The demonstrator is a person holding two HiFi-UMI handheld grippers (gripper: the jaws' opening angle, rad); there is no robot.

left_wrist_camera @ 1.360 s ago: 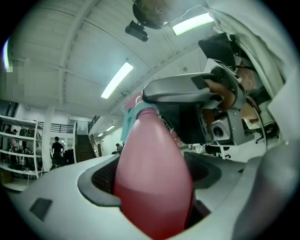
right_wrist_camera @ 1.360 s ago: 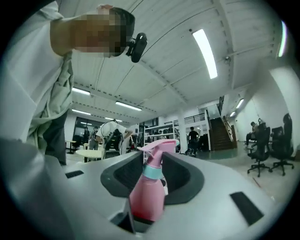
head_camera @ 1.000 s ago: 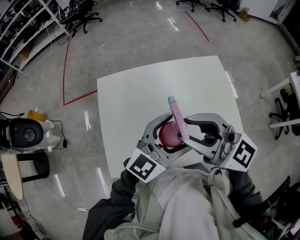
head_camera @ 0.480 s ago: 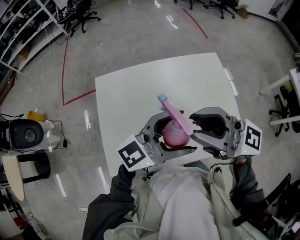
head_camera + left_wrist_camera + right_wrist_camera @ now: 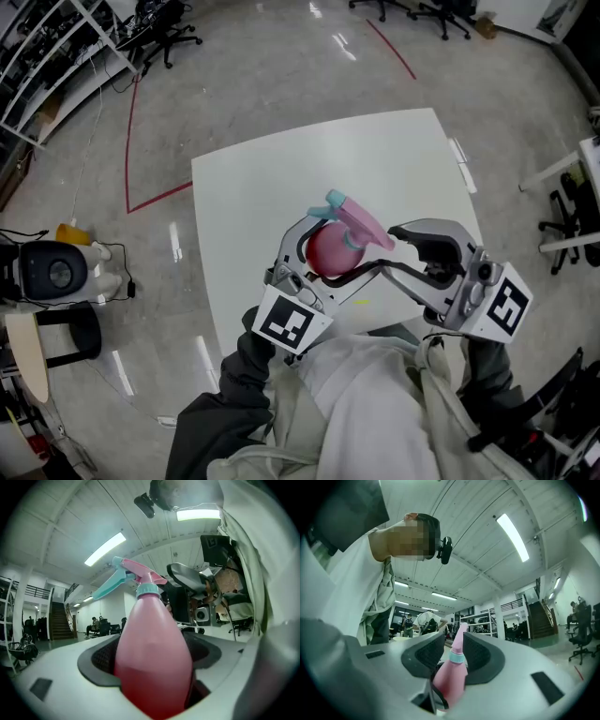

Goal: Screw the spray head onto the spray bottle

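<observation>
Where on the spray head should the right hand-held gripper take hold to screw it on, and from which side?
Probably the teal collar under the spray head, coming level from the side opposite the left hand-held gripper, which clamps the bottle. The collar is round and on the turning axis; the trigger juts sideways. The right hand-held gripper grips there.

Pink spray bottle (image 5: pixel 323 253) tilted; pink-and-teal spray head (image 5: pixel 356 220) on neck.
</observation>
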